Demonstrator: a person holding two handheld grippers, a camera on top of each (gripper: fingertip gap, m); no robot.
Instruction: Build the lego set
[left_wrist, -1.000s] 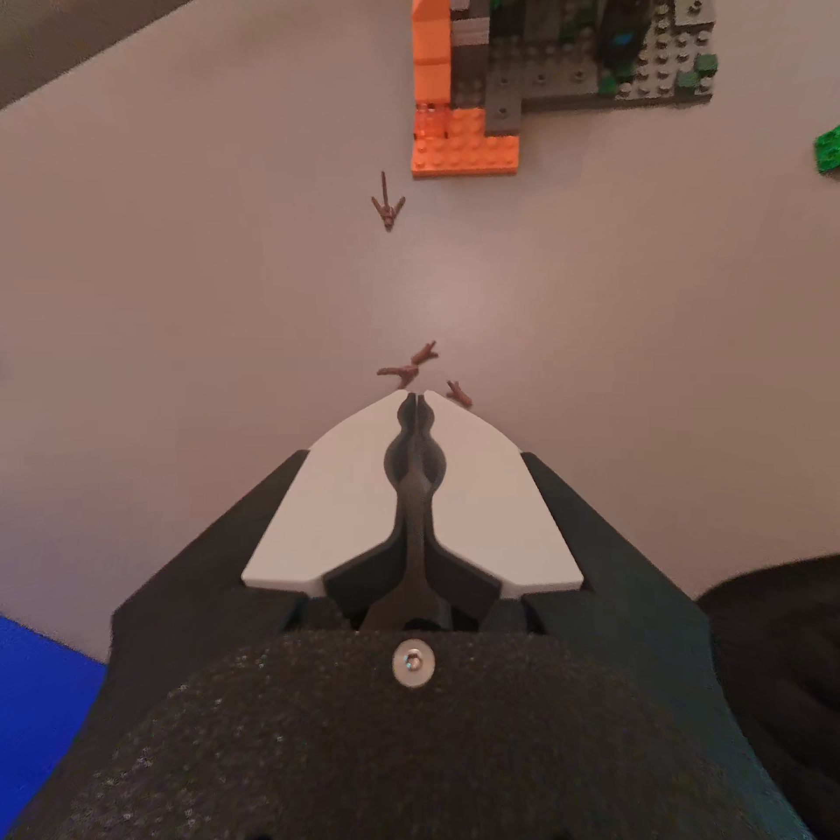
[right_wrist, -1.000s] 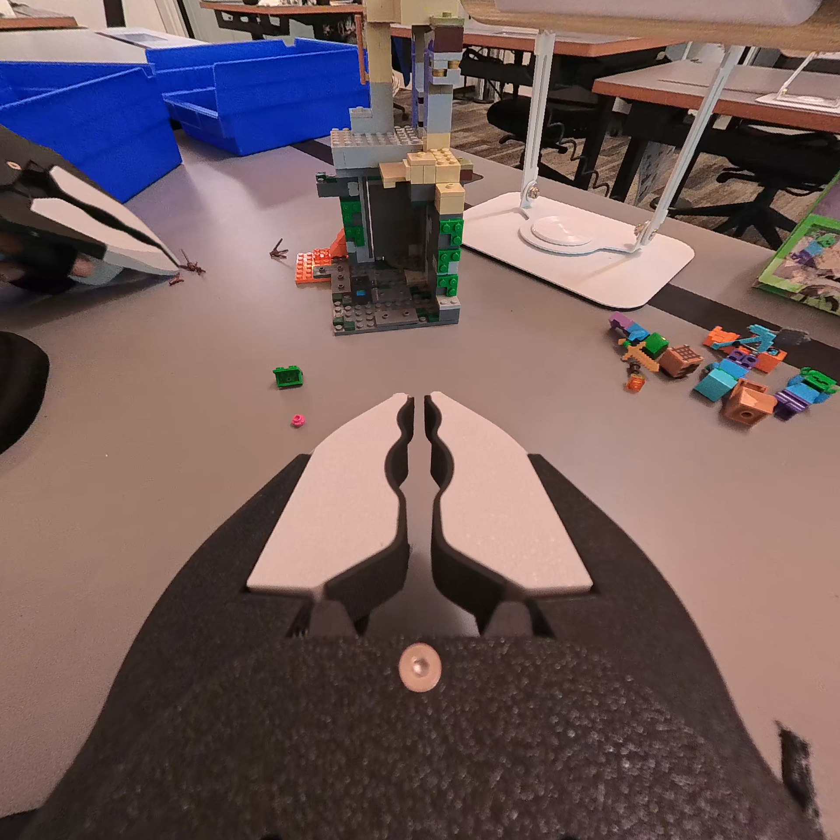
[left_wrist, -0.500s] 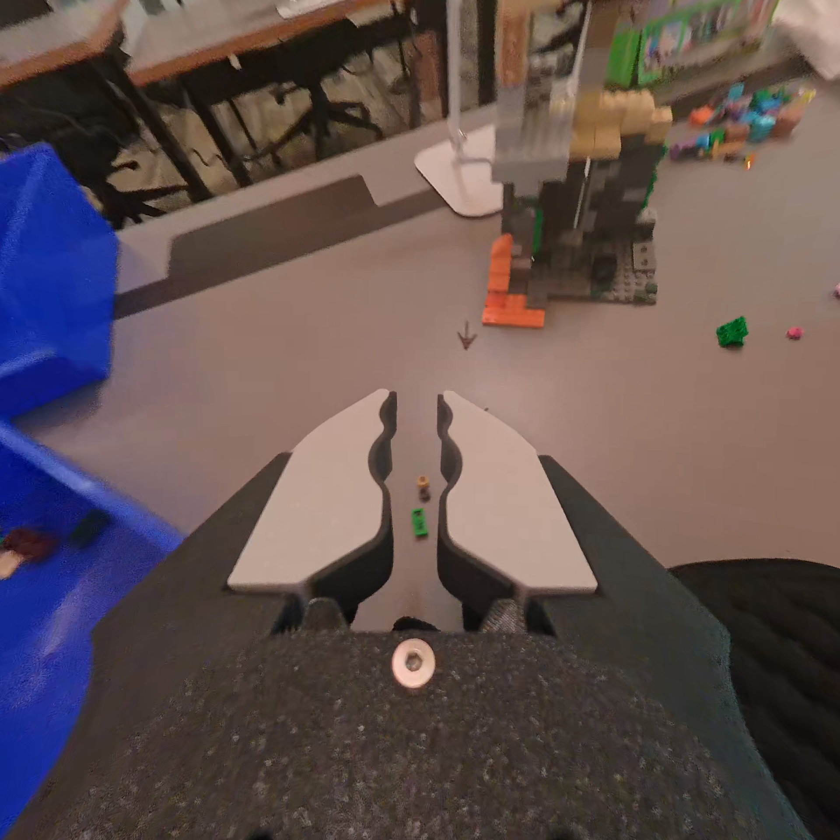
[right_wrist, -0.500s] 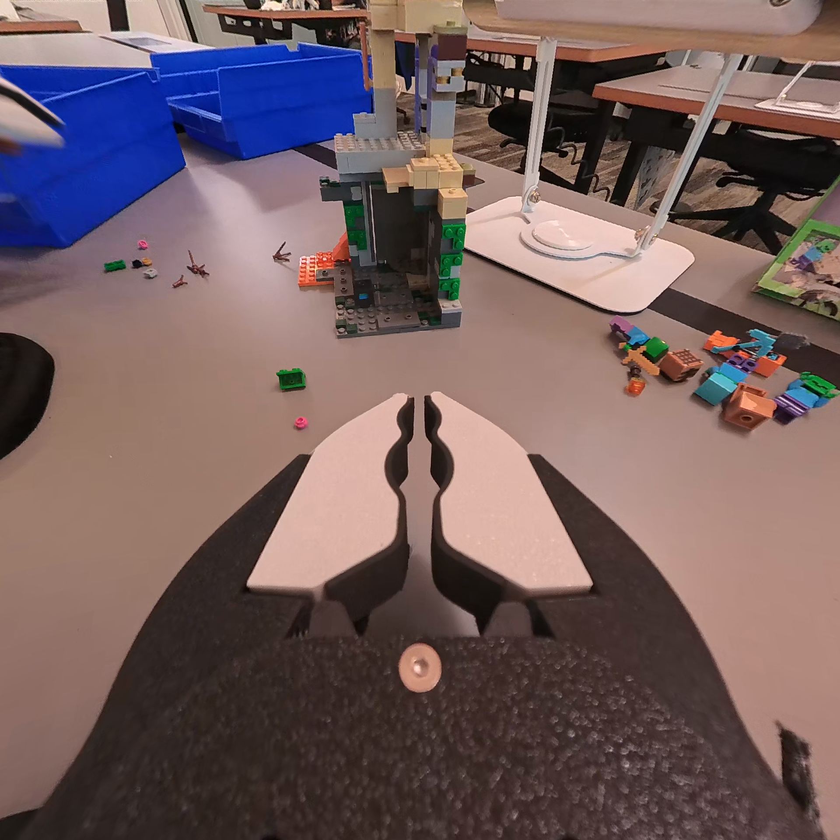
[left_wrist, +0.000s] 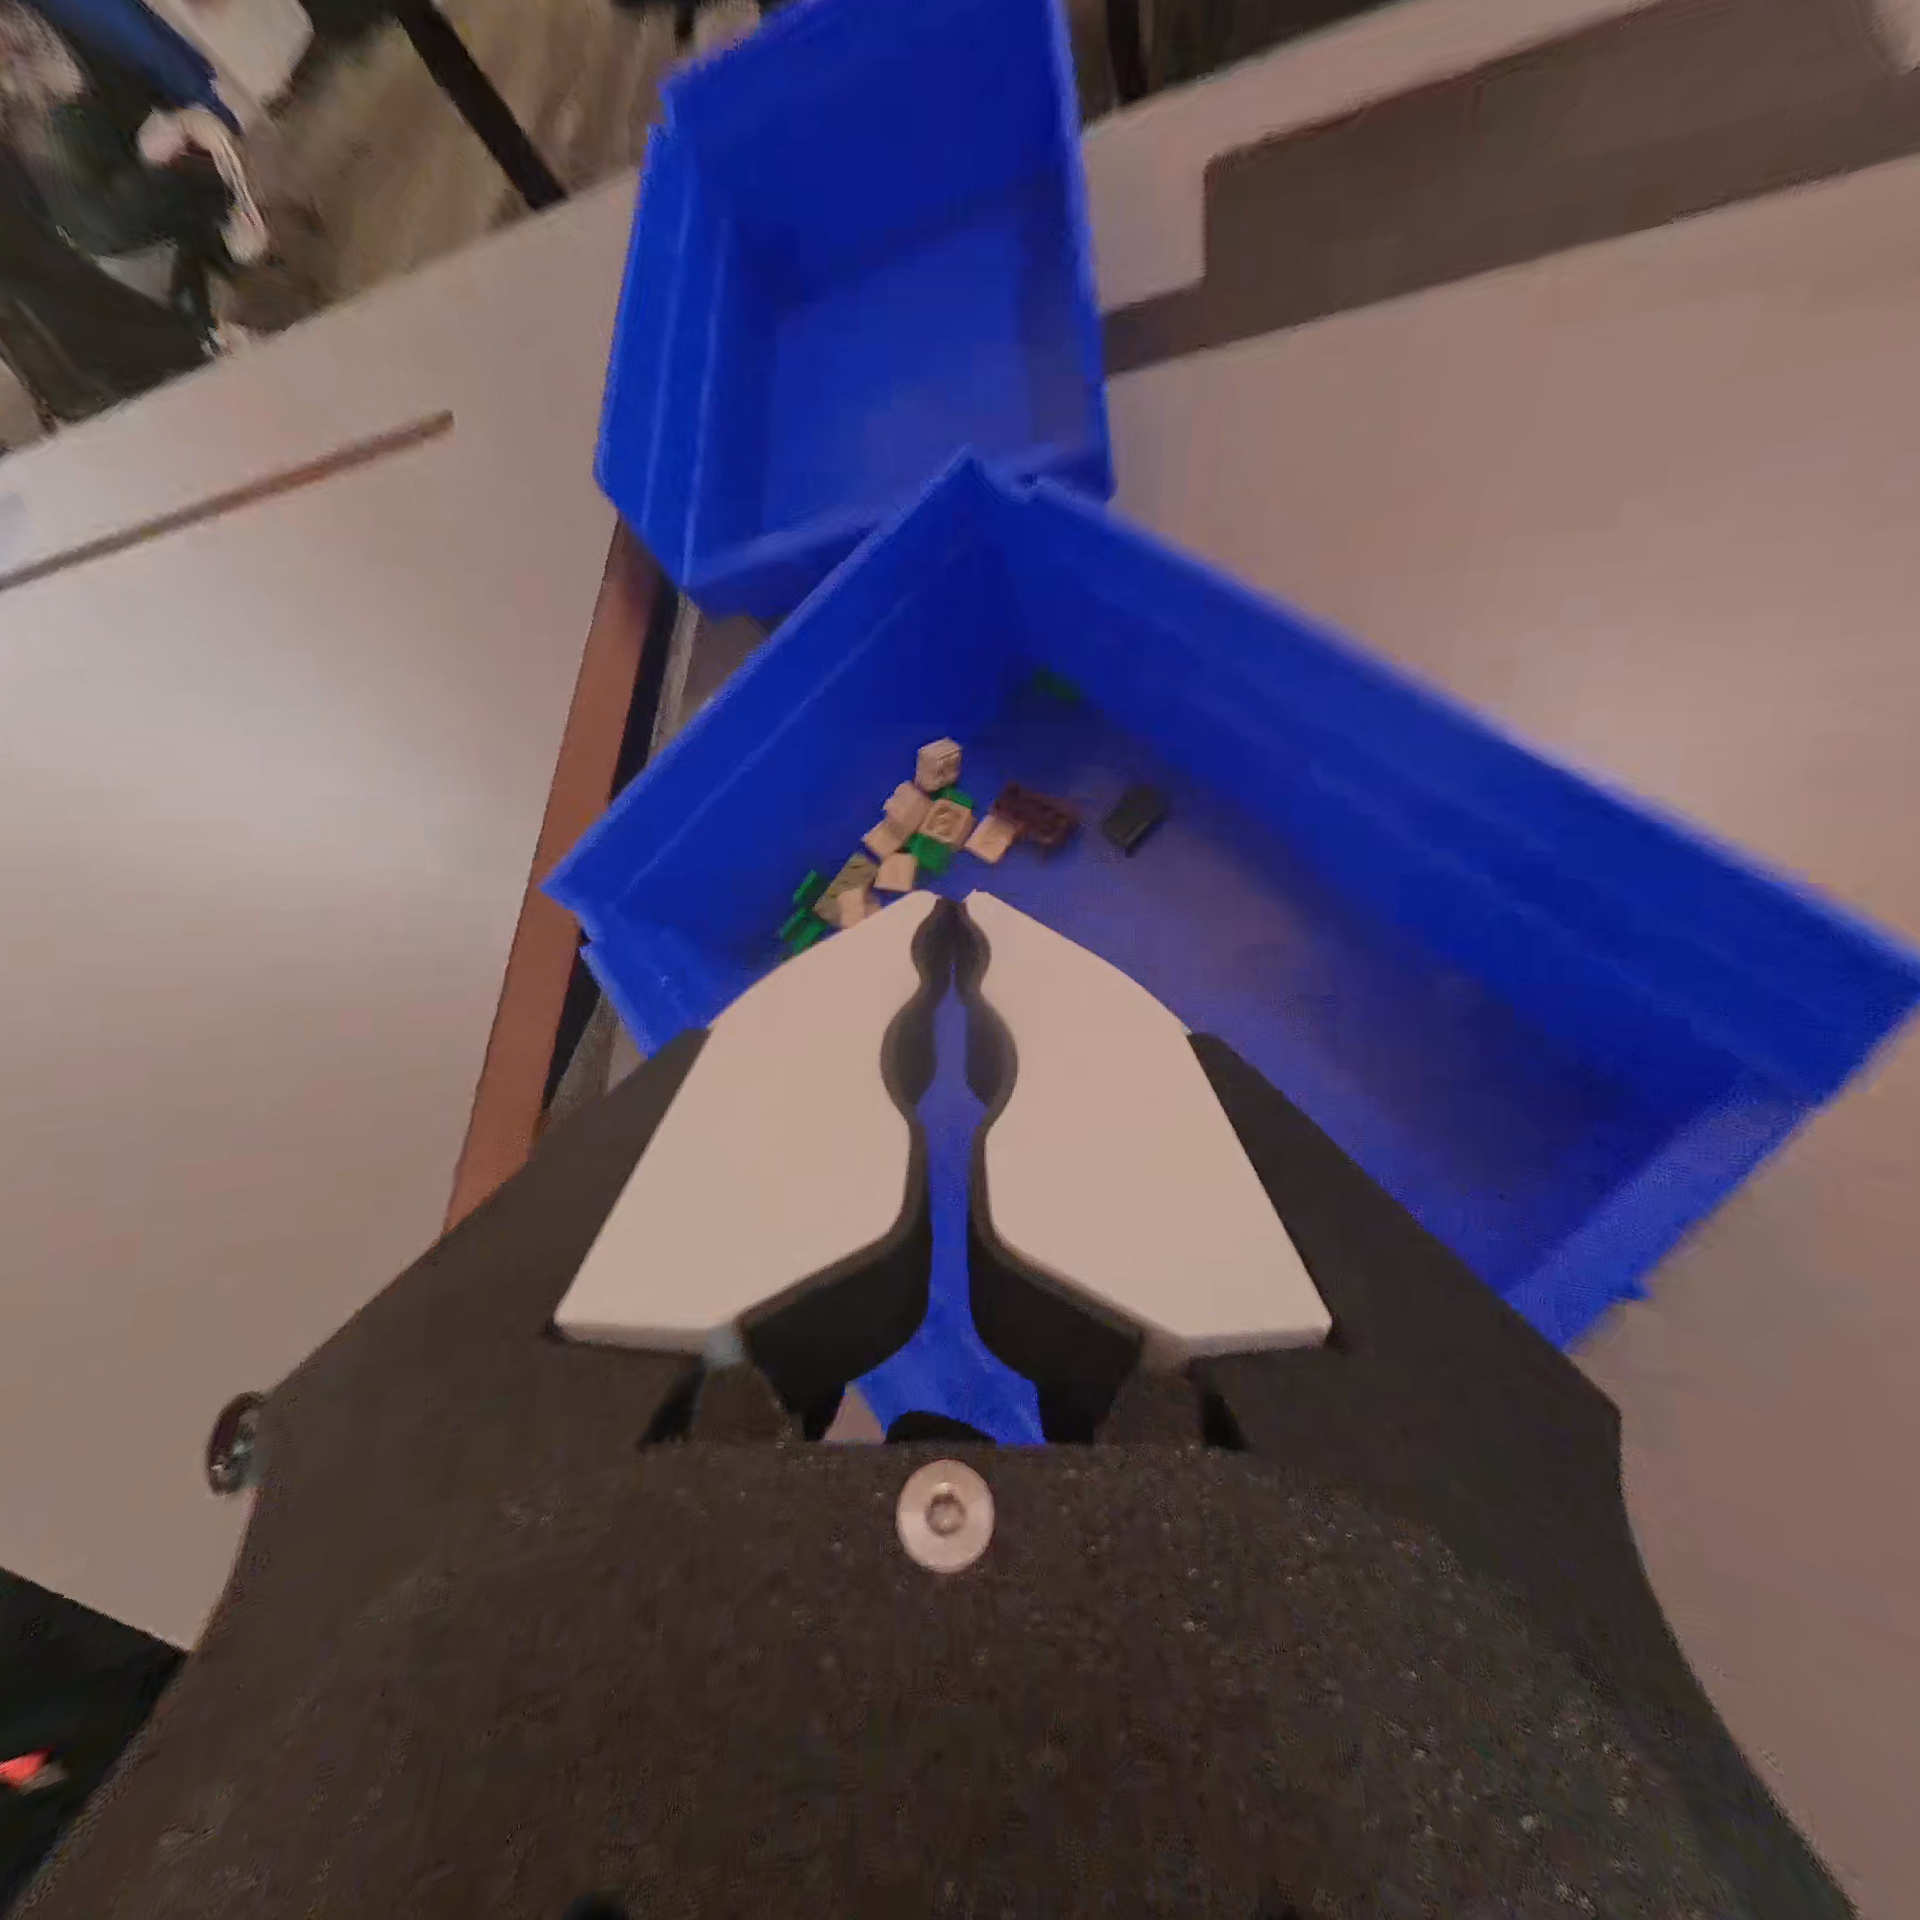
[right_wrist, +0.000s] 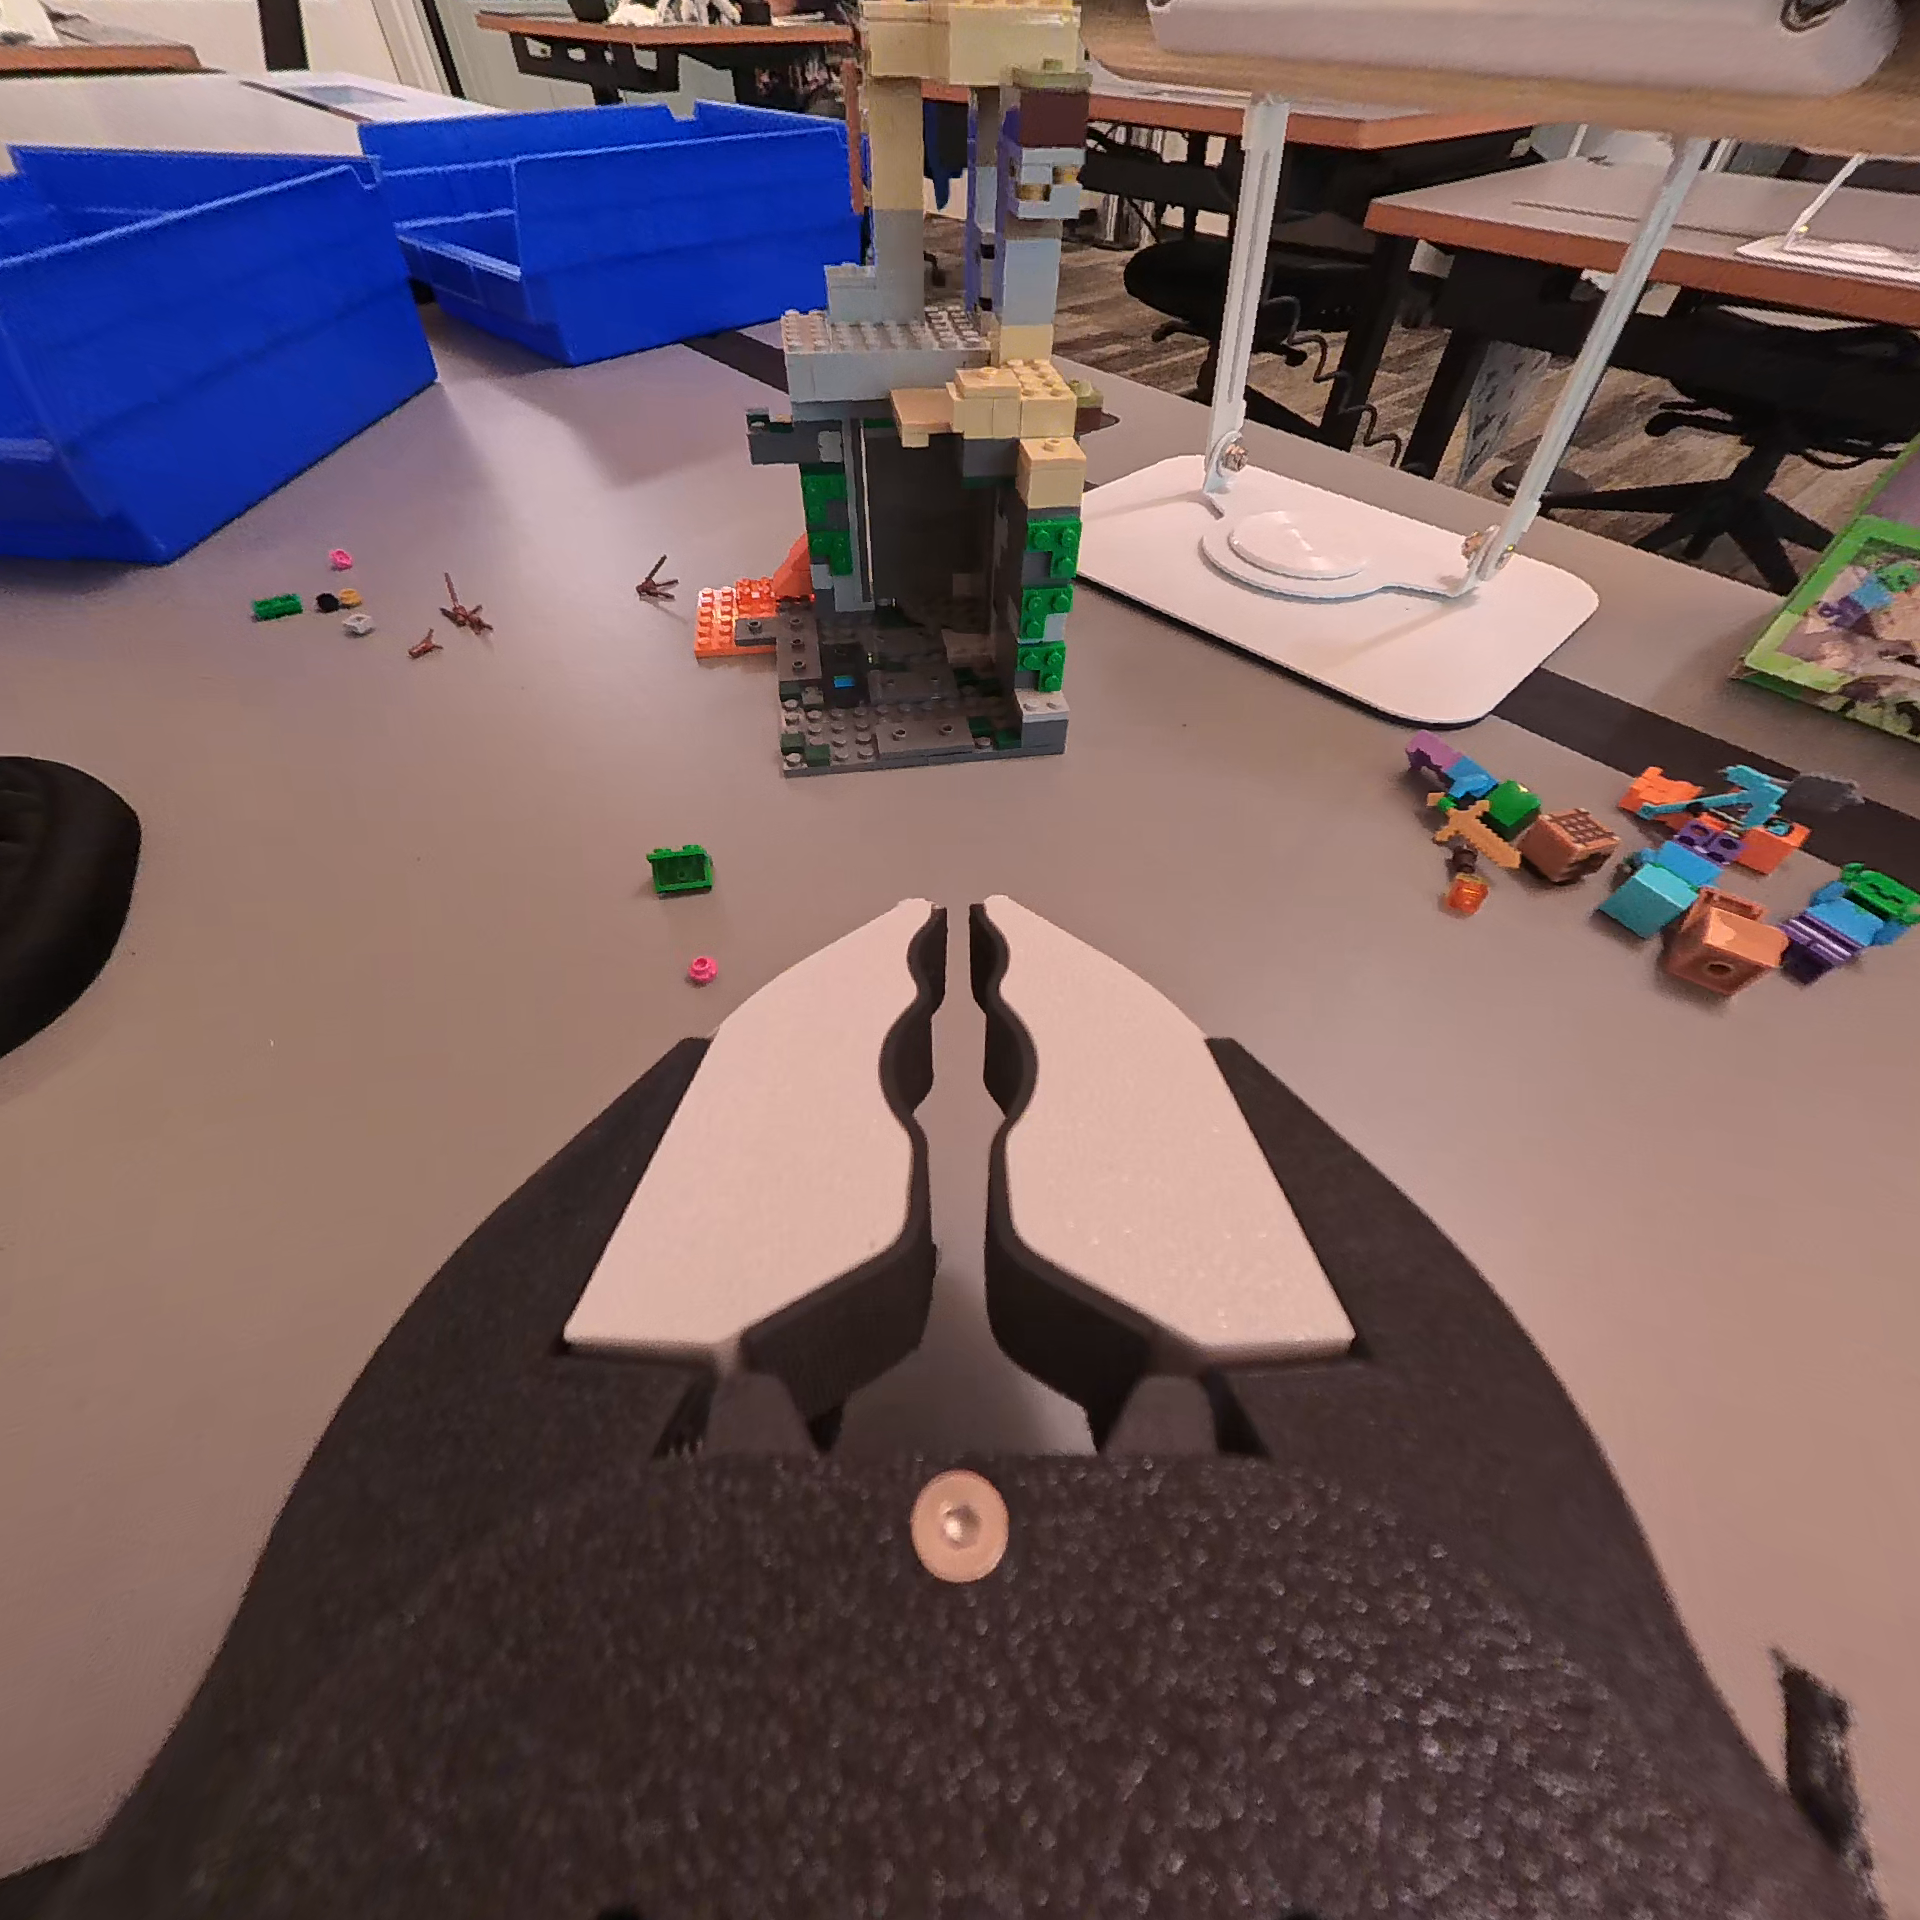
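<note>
My left gripper (left_wrist: 948, 910) is shut, tips touching, nothing visible between them. It hangs over the near blue bin (left_wrist: 1403, 727), just short of a small heap of tan, green and brown bricks (left_wrist: 920, 831) on the bin floor. My right gripper (right_wrist: 958, 914) is empty, its jaws a narrow gap apart, low over the grey table. Ahead of it stands the part-built lego tower (right_wrist: 914, 582) on a grey and orange base. A green brick (right_wrist: 681, 870) and a pink stud (right_wrist: 703, 968) lie just ahead-left of the right gripper.
A second blue bin (left_wrist: 862, 312) sits behind the first; both show far left in the right wrist view (right_wrist: 208, 343). Brown twig pieces (right_wrist: 462, 613) and tiny parts (right_wrist: 278, 606) lie left of the tower. A colourful loose pile (right_wrist: 1683, 873), a white stand base (right_wrist: 1340, 592) and a booklet (right_wrist: 1849, 644) are right. There is about 60 cm between the tips of the two grippers. The pink stud (right_wrist: 703, 968) is about 10 cm from my right fingertips and 55 cm from my left. To reach the green brick (right_wrist: 681, 870) in a straight line is about 12 cm for my right fingers, about 50 cm for my left.
My left gripper was shut by the brown twigs, opened while lifting away, then swung left over the blue bin and is shut again. The right gripper has stayed still.
</note>
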